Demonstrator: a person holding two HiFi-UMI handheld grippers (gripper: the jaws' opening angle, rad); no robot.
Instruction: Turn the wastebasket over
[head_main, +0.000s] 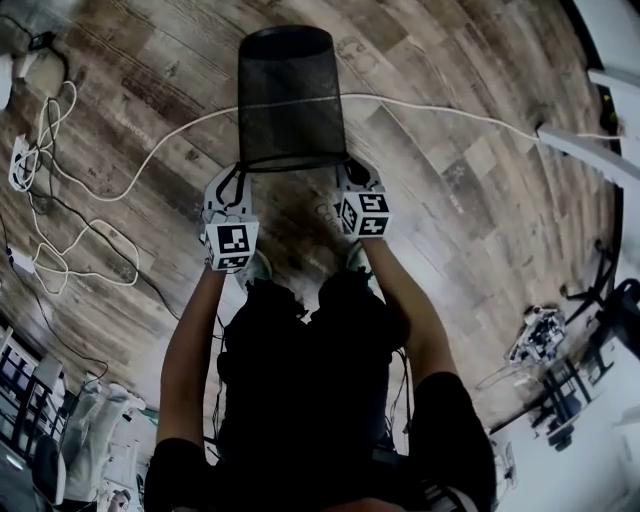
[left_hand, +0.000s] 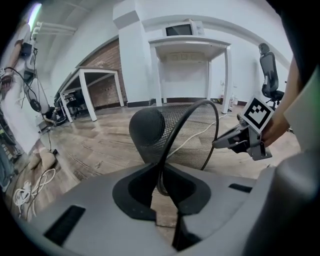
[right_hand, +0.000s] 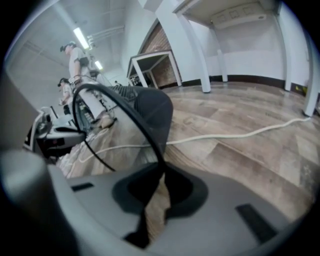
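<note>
A black mesh wastebasket lies on its side on the wooden floor. Its closed bottom points away from me and its open rim faces me. My left gripper is at the rim's left side and my right gripper at its right side. In the left gripper view the thin black rim runs down between the jaws of the left gripper, which are shut on it. In the right gripper view the rim is likewise pinched in the right gripper. Each gripper view shows the other gripper across the basket's mouth.
A white cable crosses the floor behind the basket. Tangled cords and a power strip lie at the left. White tables and an office chair stand further off. Gear sits on the floor at the right.
</note>
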